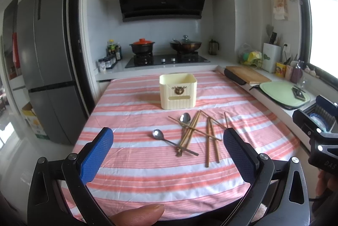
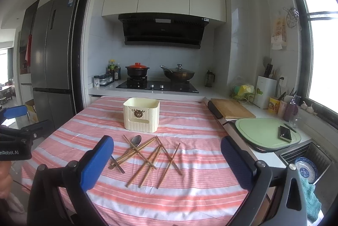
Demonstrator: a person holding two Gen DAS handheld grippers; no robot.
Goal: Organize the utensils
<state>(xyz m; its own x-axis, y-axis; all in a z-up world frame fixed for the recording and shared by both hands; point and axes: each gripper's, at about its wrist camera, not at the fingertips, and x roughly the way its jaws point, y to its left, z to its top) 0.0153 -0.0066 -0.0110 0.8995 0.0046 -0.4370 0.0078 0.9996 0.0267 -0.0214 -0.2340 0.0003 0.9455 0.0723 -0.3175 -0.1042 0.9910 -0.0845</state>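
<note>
Fingers (image 1: 99,154) on both the left gripper (image 1: 168,154) and right gripper (image 2: 166,159) are spread wide, holding nothing, hovering over the striped counter (image 1: 137,173). Cream bin (image 1: 178,91) stands behind the scattered chopsticks (image 1: 209,141) and two spoons (image 1: 158,134).

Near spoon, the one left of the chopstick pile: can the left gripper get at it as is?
Probably yes. The left gripper is open and empty, and the spoon has its bowl lying clear on the tablecloth. Only the handle end runs under the chopsticks.
</note>
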